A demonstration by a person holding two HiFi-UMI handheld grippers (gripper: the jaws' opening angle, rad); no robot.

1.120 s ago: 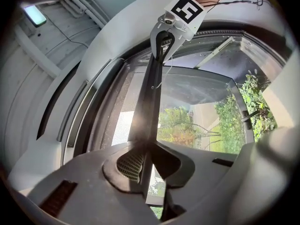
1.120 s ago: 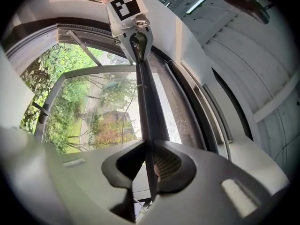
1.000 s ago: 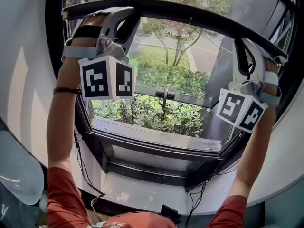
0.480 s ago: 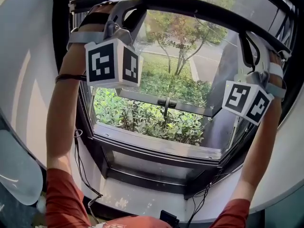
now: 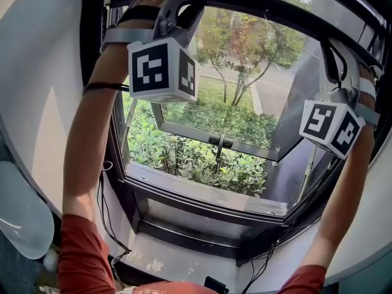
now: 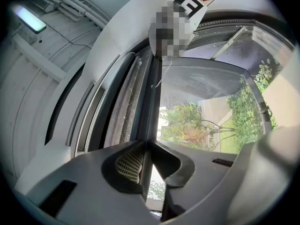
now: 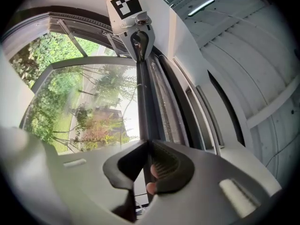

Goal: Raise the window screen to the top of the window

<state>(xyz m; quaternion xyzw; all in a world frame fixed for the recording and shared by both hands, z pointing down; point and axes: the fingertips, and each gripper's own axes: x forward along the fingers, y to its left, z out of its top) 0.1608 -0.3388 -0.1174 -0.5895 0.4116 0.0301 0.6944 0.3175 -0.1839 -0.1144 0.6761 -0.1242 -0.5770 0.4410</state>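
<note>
Outside the dark window frame point(image 5: 202, 195), sunlit shrubs point(image 5: 196, 158) fill the view. The window screen point(image 5: 269, 14) shows as a dark bottom rail arching across the top of the frame, long axis left to right, and its remaining travel appears to be upward. The left gripper point(image 5: 176, 5) at upper left and the right gripper point(image 5: 334, 51) at far right each have their jaws clenched on that rail.

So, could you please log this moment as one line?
step: screen lift | left gripper: shut on bar | right gripper: shut on bar | mesh: visible beyond bar
</note>
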